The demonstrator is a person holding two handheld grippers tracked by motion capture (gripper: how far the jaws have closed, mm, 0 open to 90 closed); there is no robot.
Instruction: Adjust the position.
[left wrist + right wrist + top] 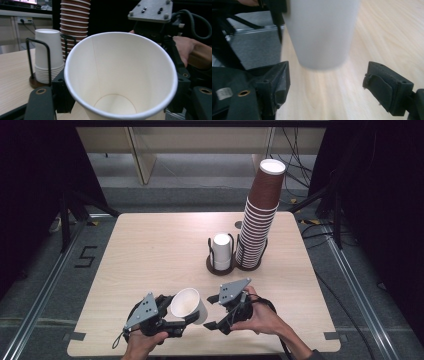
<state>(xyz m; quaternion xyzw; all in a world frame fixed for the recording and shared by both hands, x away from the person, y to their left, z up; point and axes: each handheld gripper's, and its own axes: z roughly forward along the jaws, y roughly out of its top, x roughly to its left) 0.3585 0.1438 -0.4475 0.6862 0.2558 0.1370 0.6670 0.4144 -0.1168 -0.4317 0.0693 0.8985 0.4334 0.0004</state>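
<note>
- The white paper cup is held above the near edge of the table, at about 6 o'clock of the tabletop in the high view, tilted so its open mouth faces up and toward 10 o'clock.
- In the left gripper view the cup's white inside and round bottom are plain to see, with a black finger on either side of its wall.
- The left gripper is clamped on the cup, its fingers pressing the wall from both sides; the person's left hand comes in from 6 o'clock and wraps the handle, the grey plate turned up.
- The right gripper sits just at 3 o'clock of the cup, pointed toward 9 o'clock at it, with the right hand curled around it and the forearm running off toward 5 o'clock.
- In the right gripper view its fingers stand wide apart, and the cup's base hangs between and beyond them, touching neither.
- Farther off, at 12 o'clock of the cup, a black wire holder carries a short stack of white cups.
- Just beside it at 3 o'clock rises a tall stack of brown cups, leaning slightly toward 1 o'clock.
</note>
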